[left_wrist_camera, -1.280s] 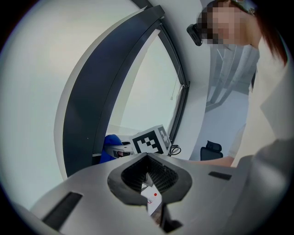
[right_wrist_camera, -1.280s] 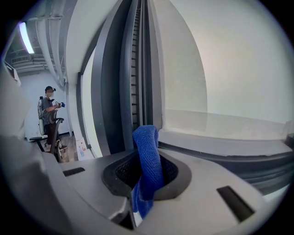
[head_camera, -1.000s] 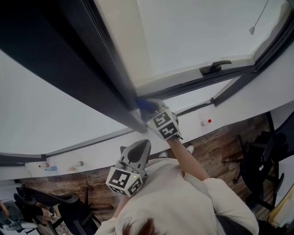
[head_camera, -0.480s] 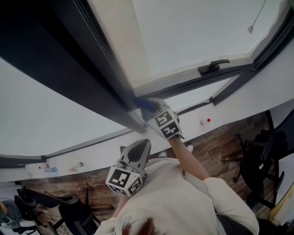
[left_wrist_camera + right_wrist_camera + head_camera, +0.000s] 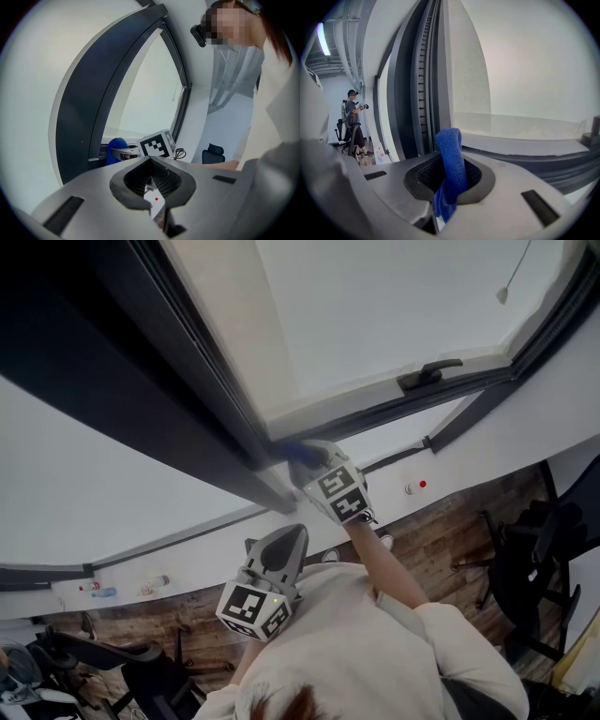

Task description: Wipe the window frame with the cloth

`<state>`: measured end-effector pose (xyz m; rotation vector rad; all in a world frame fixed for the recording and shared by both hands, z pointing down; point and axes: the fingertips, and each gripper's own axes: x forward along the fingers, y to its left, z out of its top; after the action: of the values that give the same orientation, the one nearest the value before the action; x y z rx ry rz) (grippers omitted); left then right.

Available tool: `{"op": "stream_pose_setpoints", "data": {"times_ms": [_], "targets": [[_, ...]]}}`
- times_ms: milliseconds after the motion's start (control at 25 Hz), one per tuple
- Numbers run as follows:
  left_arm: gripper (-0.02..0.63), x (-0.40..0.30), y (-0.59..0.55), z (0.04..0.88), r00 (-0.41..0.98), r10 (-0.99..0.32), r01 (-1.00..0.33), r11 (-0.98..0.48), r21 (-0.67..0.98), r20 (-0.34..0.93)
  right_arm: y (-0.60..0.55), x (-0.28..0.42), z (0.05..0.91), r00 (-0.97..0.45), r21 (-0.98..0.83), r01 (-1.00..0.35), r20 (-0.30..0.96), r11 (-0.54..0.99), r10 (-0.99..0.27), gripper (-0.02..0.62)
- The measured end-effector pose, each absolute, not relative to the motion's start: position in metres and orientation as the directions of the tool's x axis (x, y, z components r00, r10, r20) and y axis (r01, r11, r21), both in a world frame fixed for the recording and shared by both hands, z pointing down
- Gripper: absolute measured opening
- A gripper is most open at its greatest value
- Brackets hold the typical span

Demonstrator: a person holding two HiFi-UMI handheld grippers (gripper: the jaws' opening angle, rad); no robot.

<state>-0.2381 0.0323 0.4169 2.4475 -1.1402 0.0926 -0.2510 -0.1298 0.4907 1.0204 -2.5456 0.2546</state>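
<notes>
Clamped tight: the right gripper (image 5: 449, 185) has its jaws closed on the blue cloth (image 5: 451, 154), and a fold of it sticks up out of the grip. From the head view, that cloth is pressed into the lower corner of the dark window frame (image 5: 211, 404), right at the end of the bottom rail (image 5: 375, 415), with pale glass (image 5: 394, 306) above it. Down below, the left gripper (image 5: 287, 542) hangs close to the person (image 5: 375, 652), well apart from the frame, its jaws together with nothing gripped between them. Its own camera looks up at the blue cloth against the frame, the right gripper just beside it. Further along the bottom rail sits a black window handle (image 5: 427, 373). Off to the side, an office chair (image 5: 525, 563) stands on the wooden floor (image 5: 441, 540).
</notes>
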Motion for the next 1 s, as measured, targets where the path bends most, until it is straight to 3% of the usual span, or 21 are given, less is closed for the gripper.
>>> {"op": "stream_pose_setpoints", "data": {"times_ms": [1000], "targets": [[0.009, -0.223, 0.025, 0.416, 0.679, -0.697, -0.725, -0.589, 0.357, 0.23, -0.141, -0.217, 0.492, -0.622, -0.029, -0.739, 0.415, 0.673, -0.664, 0.049]]}}
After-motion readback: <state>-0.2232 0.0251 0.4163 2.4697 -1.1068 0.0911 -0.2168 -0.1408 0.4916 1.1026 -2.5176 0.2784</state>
